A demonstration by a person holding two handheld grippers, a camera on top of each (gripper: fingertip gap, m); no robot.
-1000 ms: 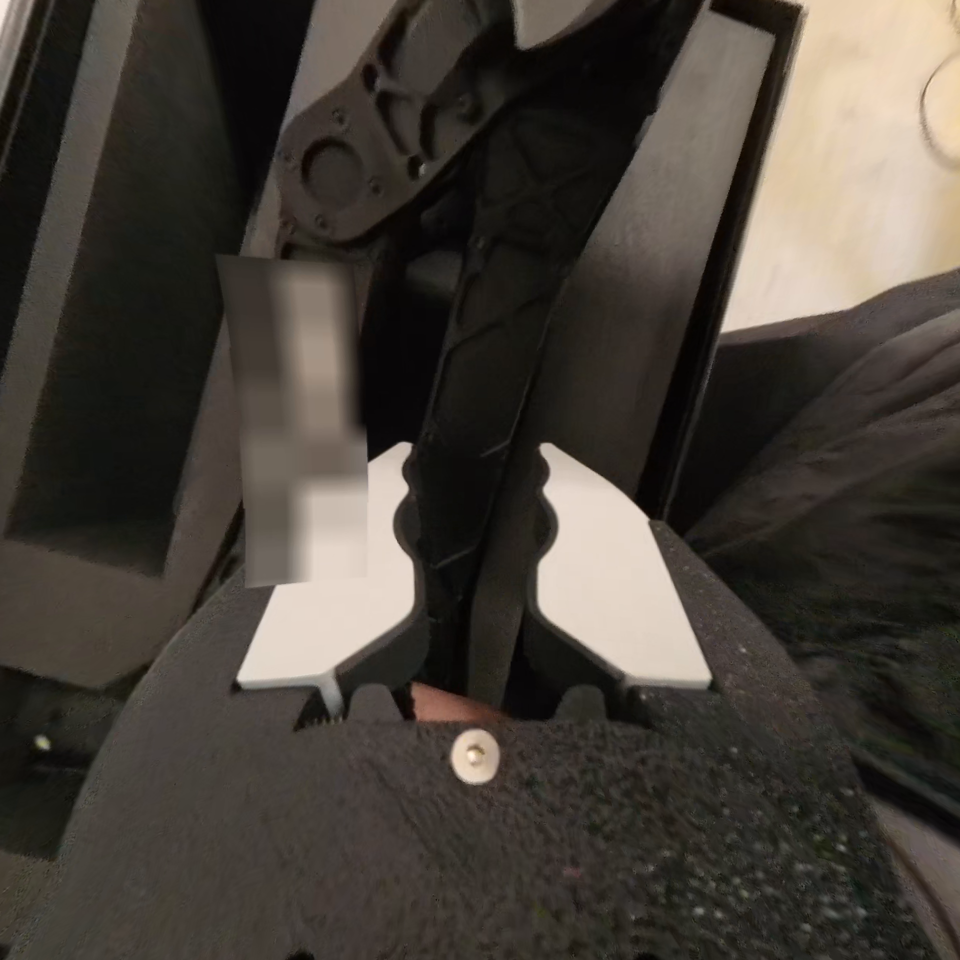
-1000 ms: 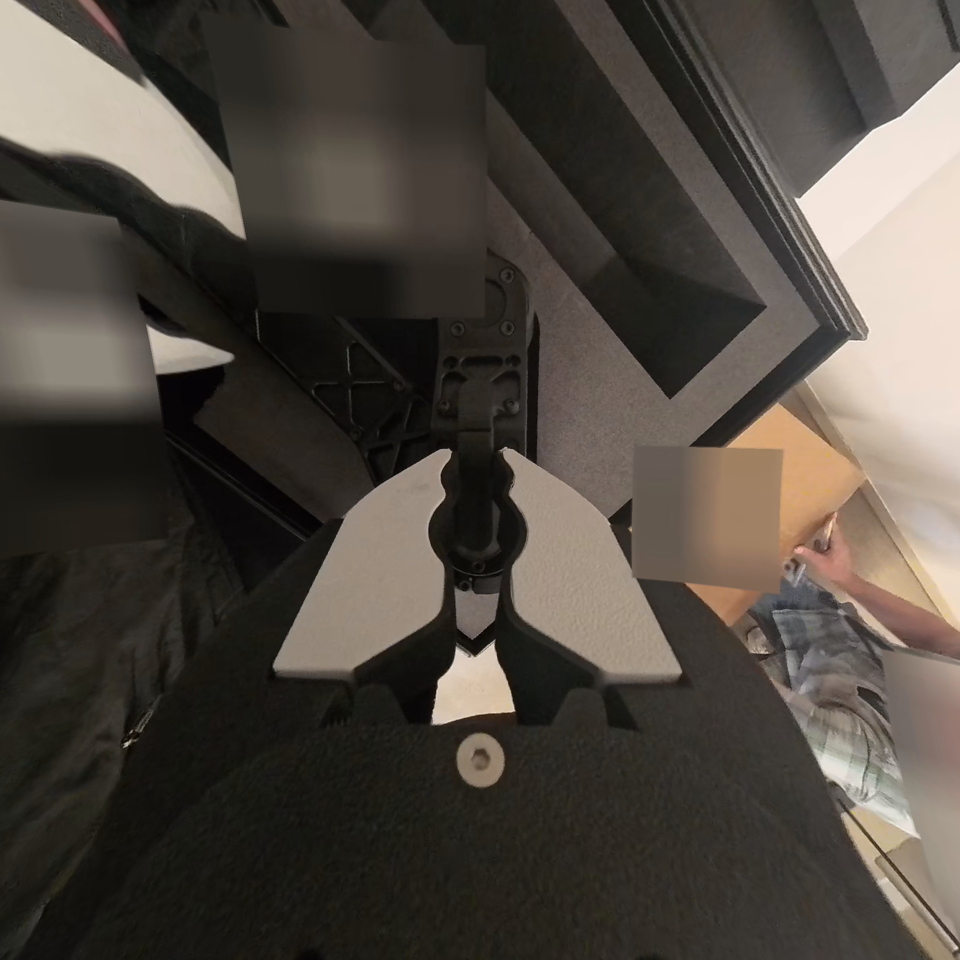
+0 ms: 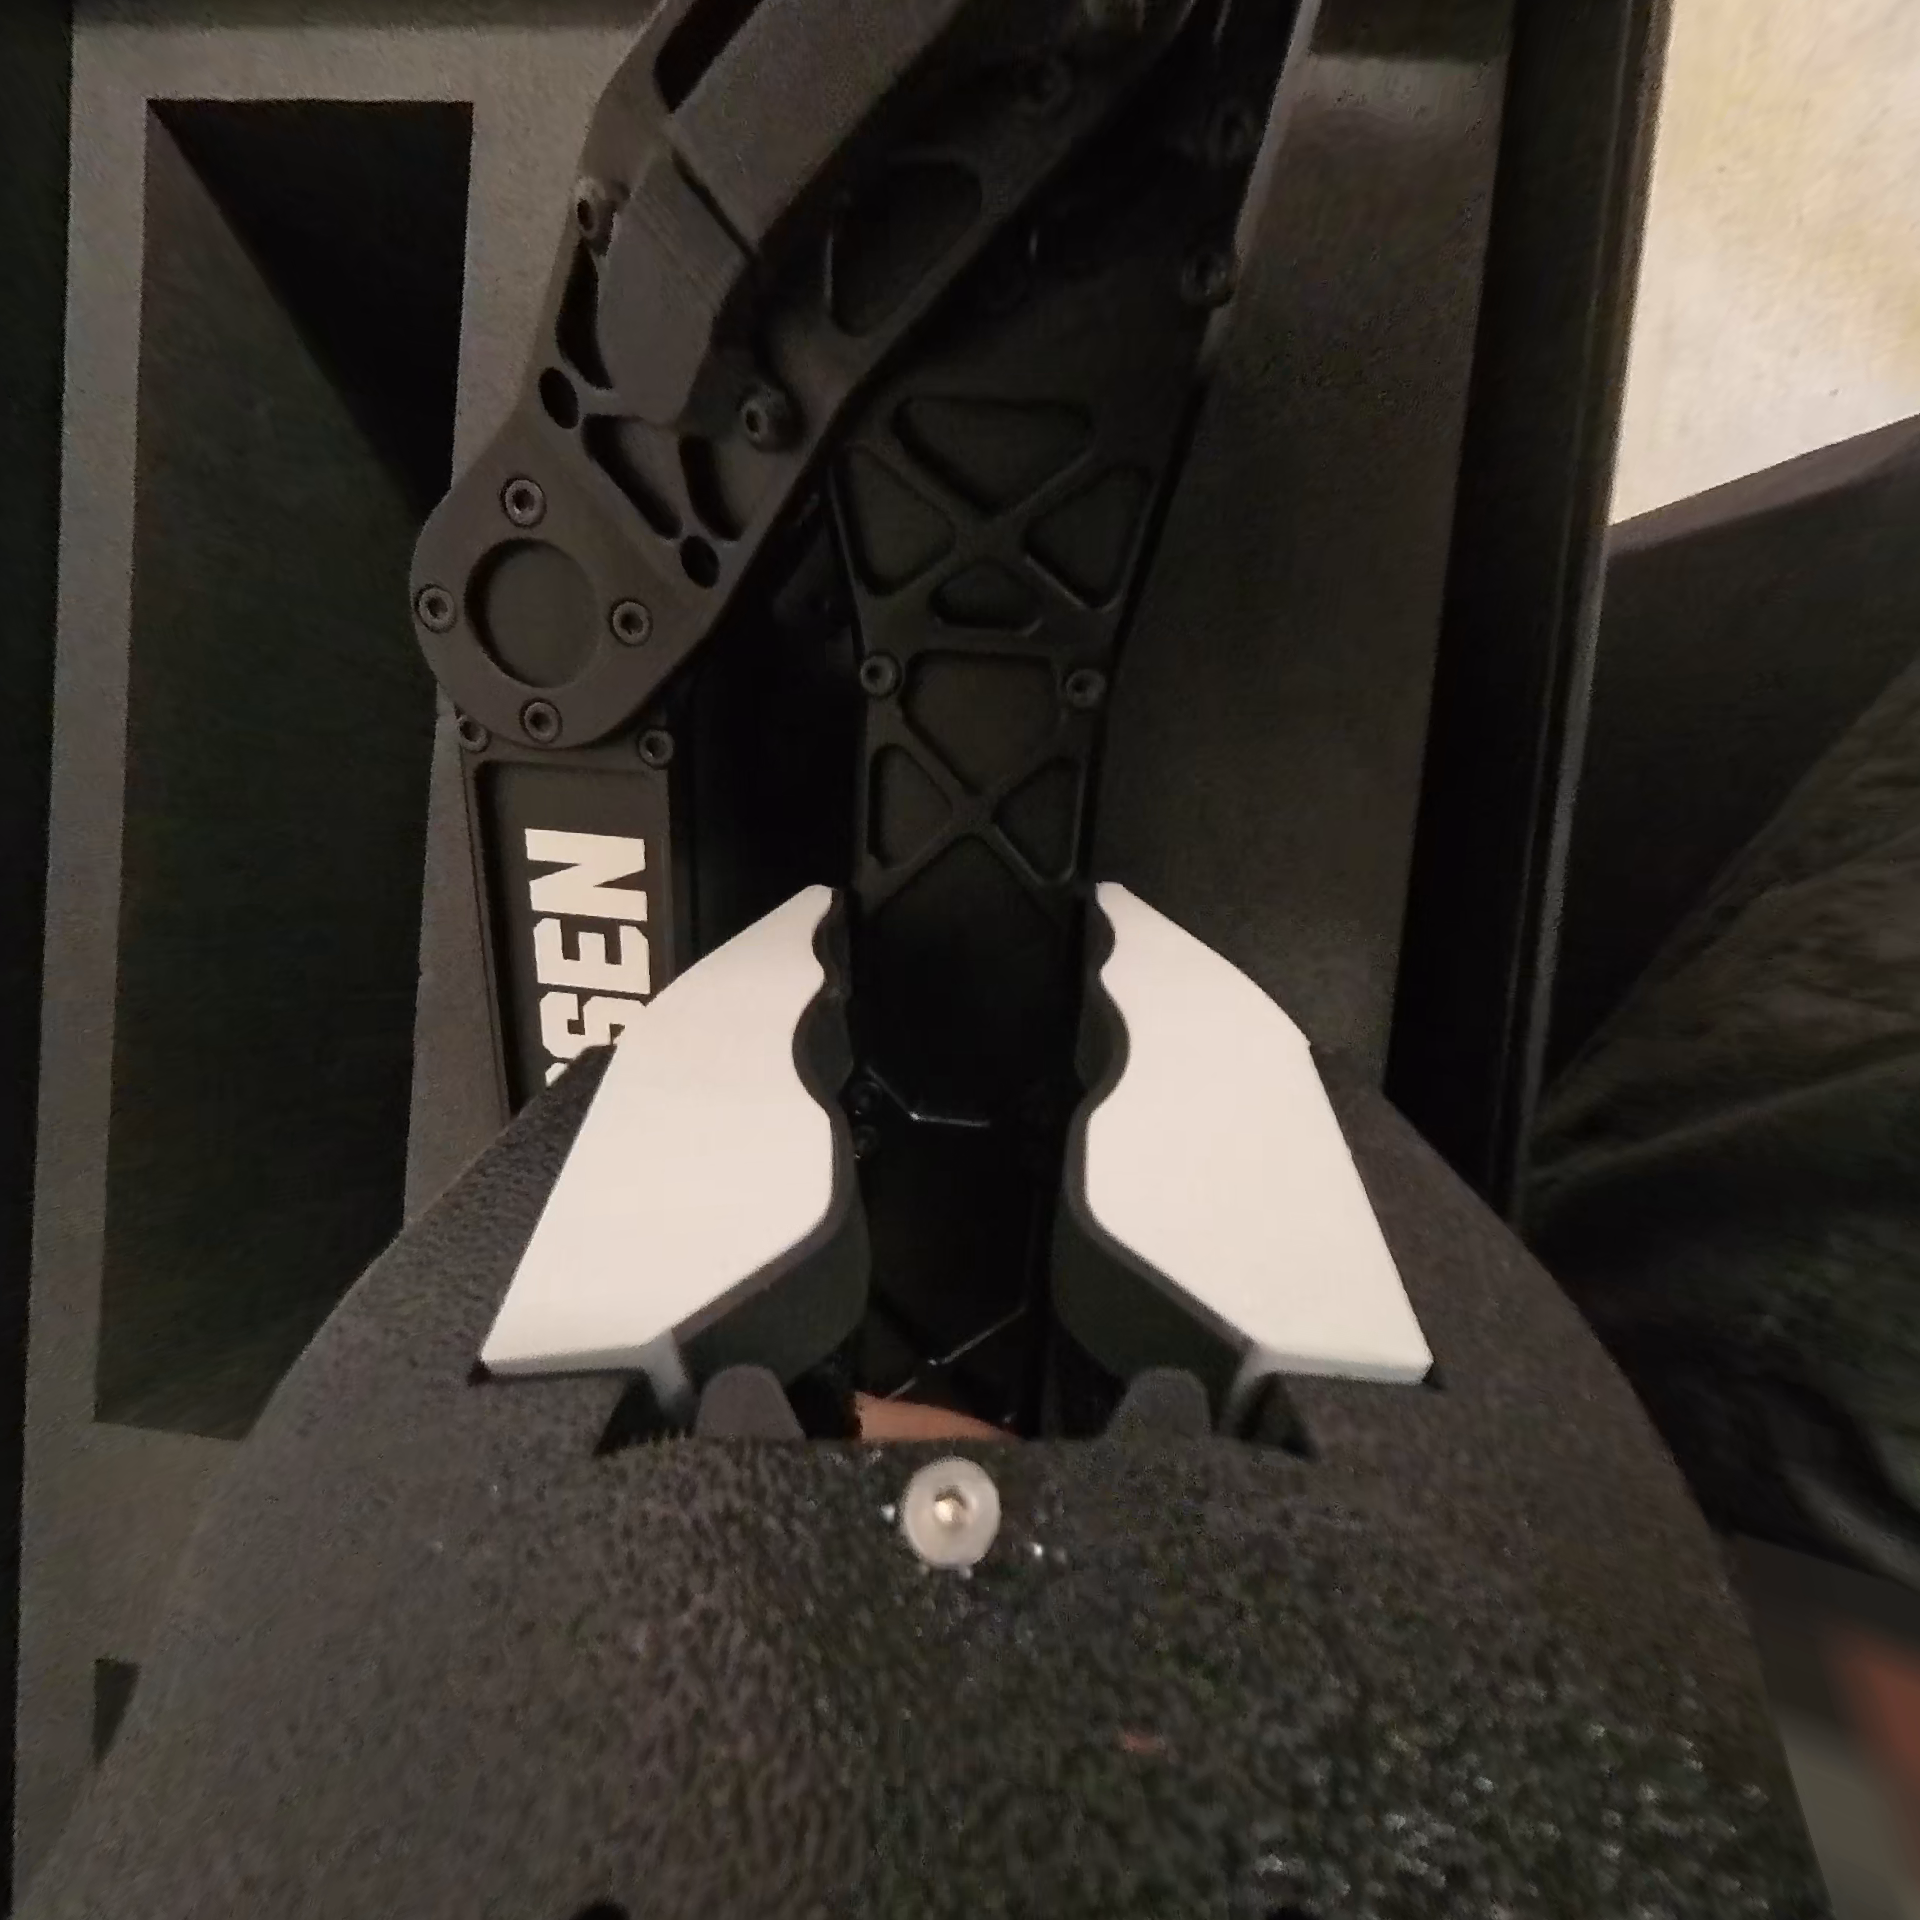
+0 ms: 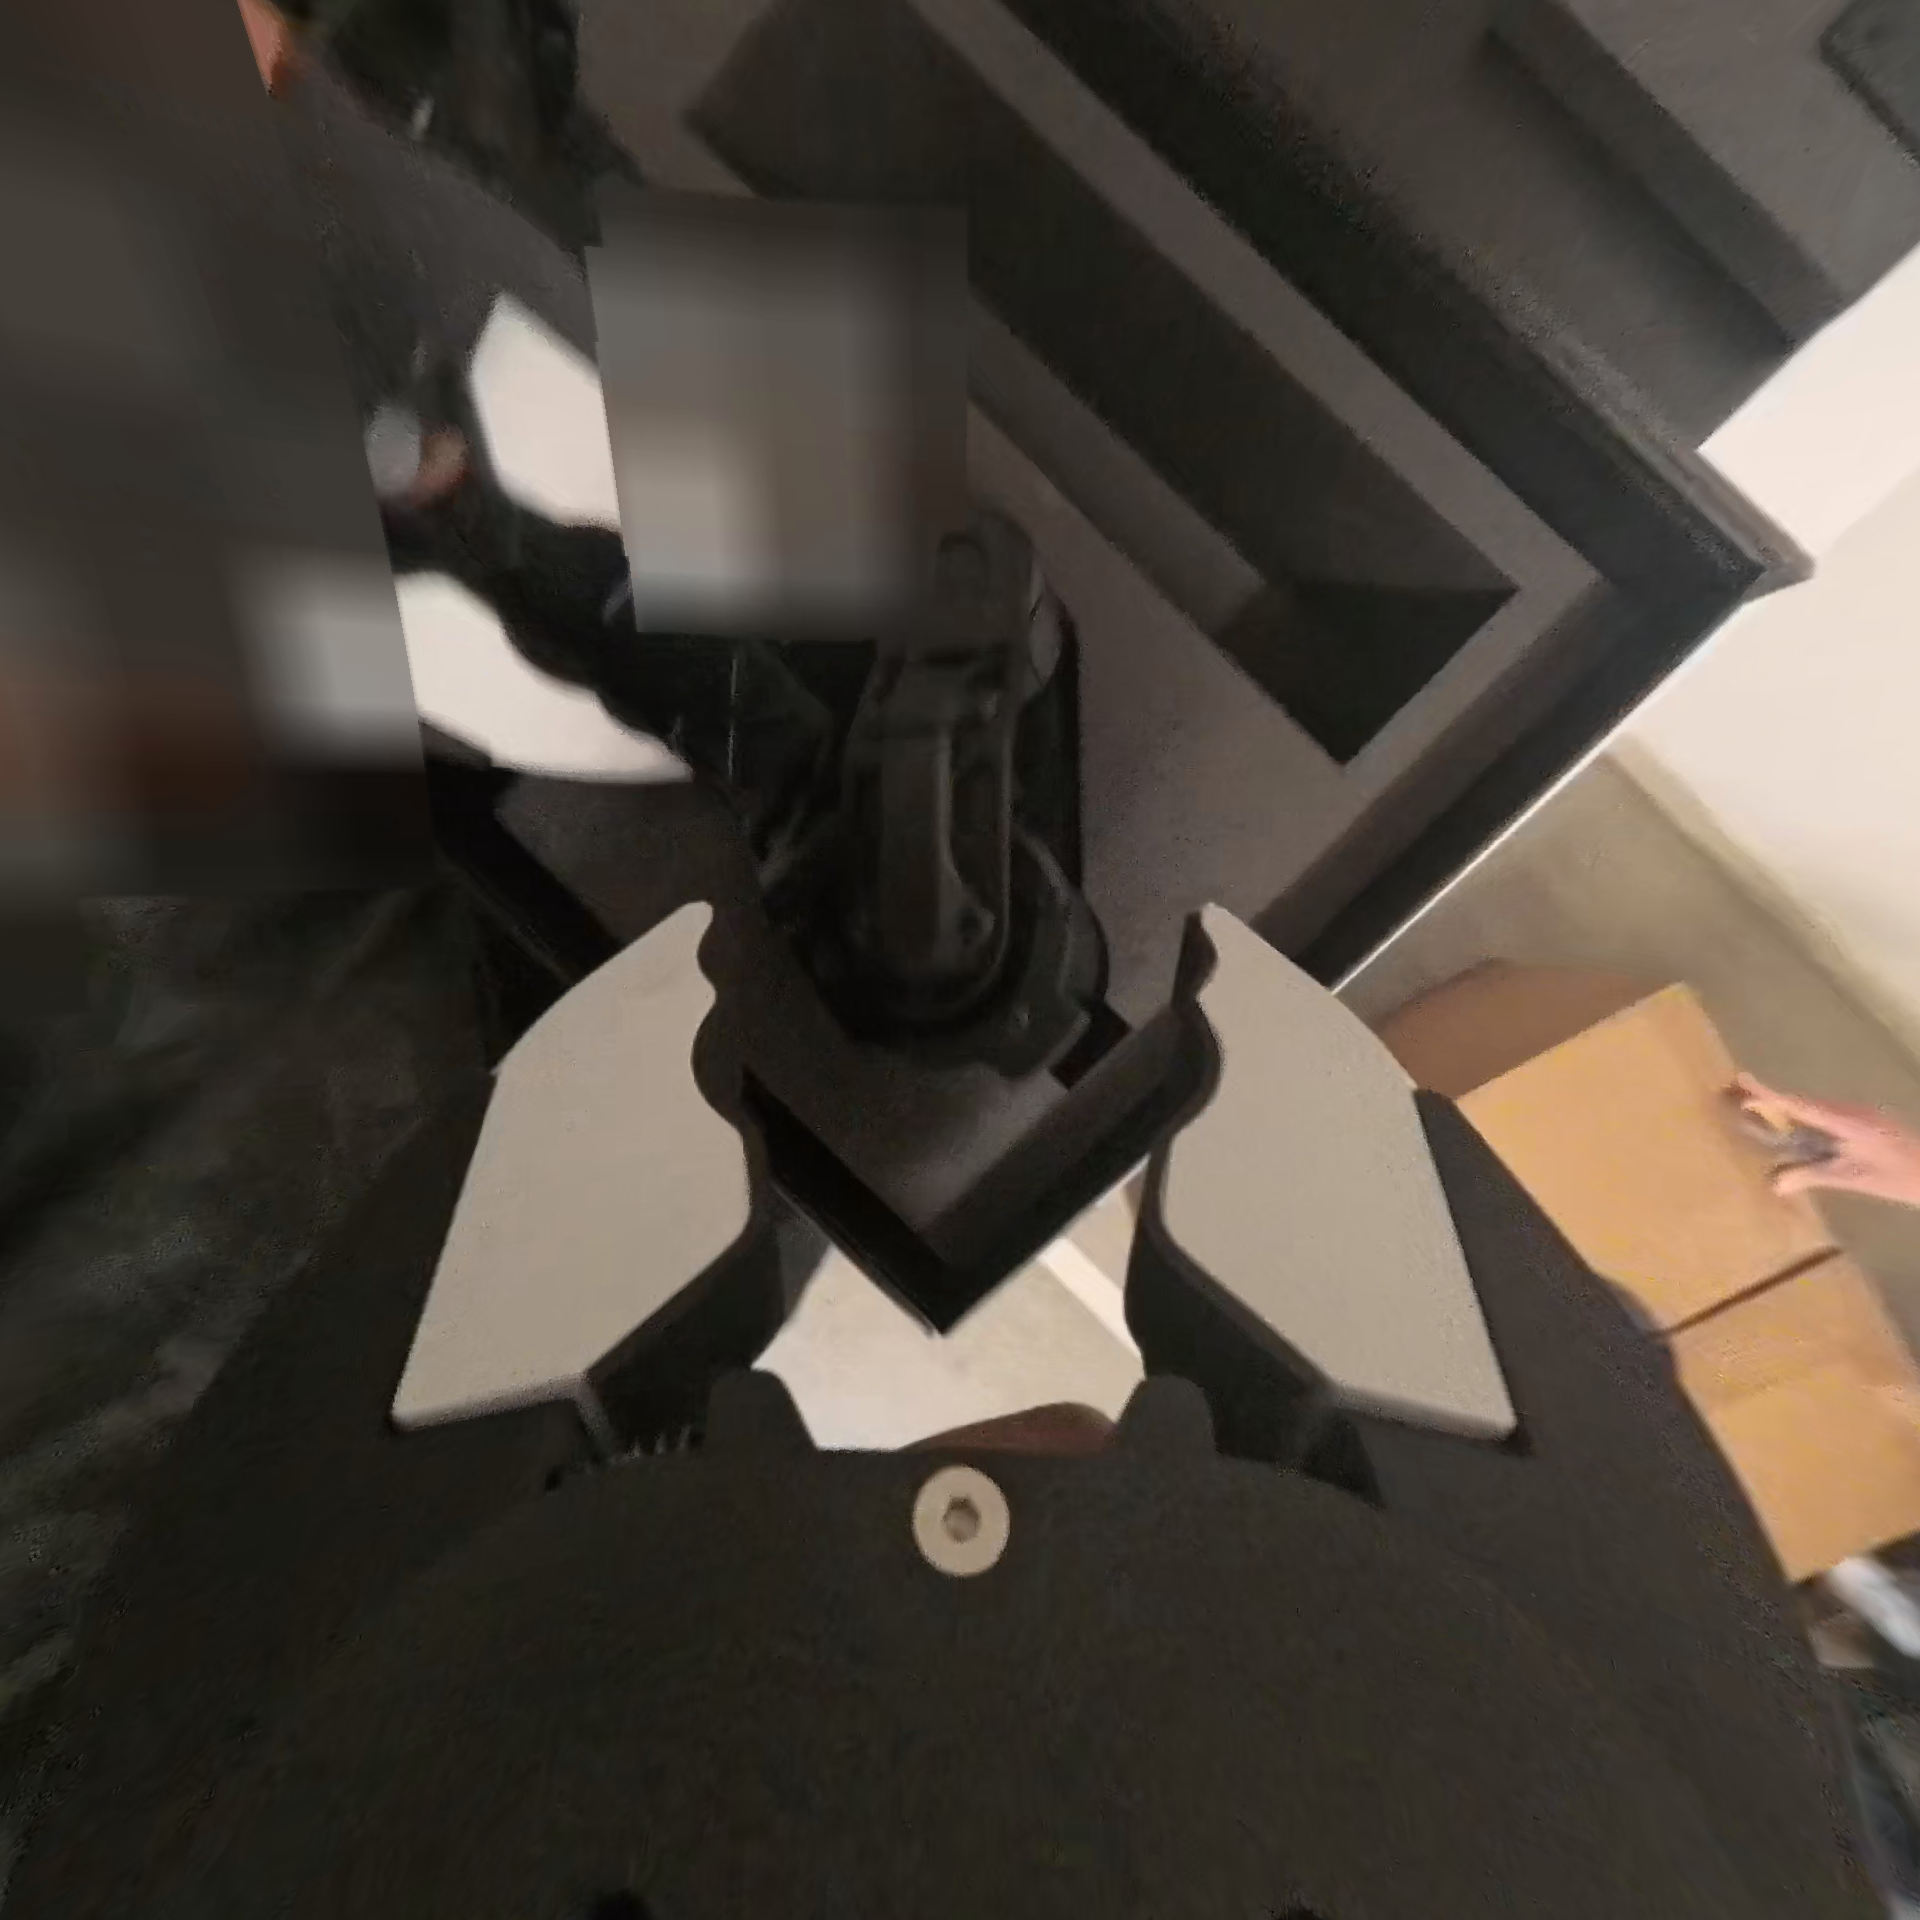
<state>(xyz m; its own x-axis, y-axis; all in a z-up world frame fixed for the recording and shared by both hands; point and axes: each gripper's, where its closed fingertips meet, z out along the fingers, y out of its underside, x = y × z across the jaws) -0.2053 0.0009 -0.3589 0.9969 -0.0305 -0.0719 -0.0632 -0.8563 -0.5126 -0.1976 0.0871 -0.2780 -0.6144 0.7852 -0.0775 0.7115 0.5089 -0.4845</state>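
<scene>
A black robot arm lies in a black foam-lined case (image 3: 1351, 520). My left gripper (image 3: 966, 914) is shut on the arm's lattice link (image 3: 987, 644), which fills the gap between the white fingers (image 3: 707, 1122). A rounded joint (image 3: 540, 613) of the arm sits up and to the left, over a plate with white lettering. My right gripper (image 4: 951, 925) is open wide. The arm's end joint (image 4: 935, 831) lies just beyond its fingertips, above a corner of the case (image 4: 935, 1247). The right wrist view is blurred.
Deep empty cutouts in the foam (image 3: 281, 623) (image 4: 1299, 582) flank the arm. Dark cloth lies to the right (image 3: 1714, 1039) and to the left (image 4: 208, 1143). A cardboard box (image 4: 1610, 1195) and a person's hand (image 4: 1829, 1143) are at the right. Pale floor shows beyond the case. Left tips to right tips: about 12 cm.
My right gripper has opened and let go of the arm's narrow end part. My left gripper keeps its grip; the link now shows its flat lattice face instead of its edge.
</scene>
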